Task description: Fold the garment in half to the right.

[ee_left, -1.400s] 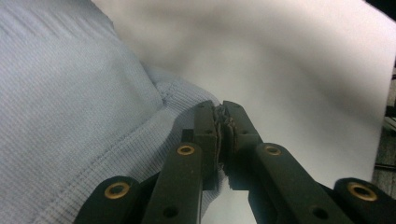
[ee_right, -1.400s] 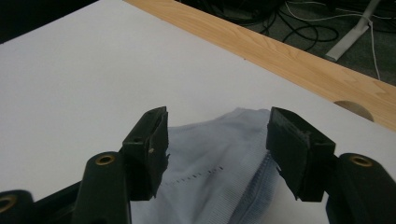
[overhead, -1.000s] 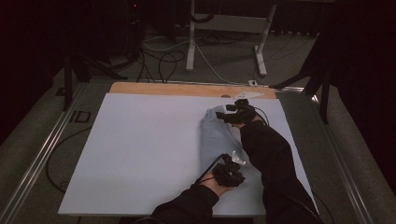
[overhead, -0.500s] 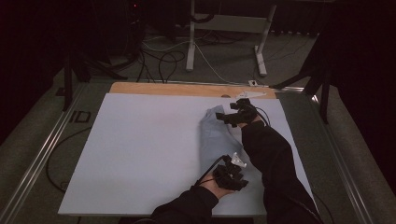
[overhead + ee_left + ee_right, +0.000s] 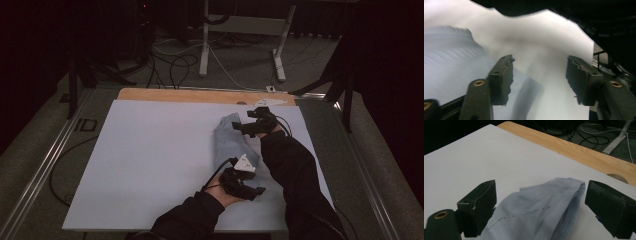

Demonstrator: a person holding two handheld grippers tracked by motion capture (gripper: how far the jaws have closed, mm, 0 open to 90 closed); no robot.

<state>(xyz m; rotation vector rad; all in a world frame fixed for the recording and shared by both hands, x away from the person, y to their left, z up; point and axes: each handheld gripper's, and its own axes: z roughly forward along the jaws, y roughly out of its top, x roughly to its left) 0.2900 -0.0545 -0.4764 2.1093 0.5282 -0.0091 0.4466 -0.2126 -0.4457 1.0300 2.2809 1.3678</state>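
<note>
Pale blue cloth [image 5: 230,141] (folded) between gripper [image 5: 248,128], gripper [image 5: 254,192].

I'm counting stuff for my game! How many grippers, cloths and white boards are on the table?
Grippers: 2 (left gripper, right gripper)
Light blue cloth: 1
White board: 1
Total: 4

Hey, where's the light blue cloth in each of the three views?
High view: cloth right of centre, between the two claws.
Left gripper view: blurred pale fabric at left, likely the cloth.
Right gripper view: lower centre, between open jaws.
Shared landmark: the white board.
</note>
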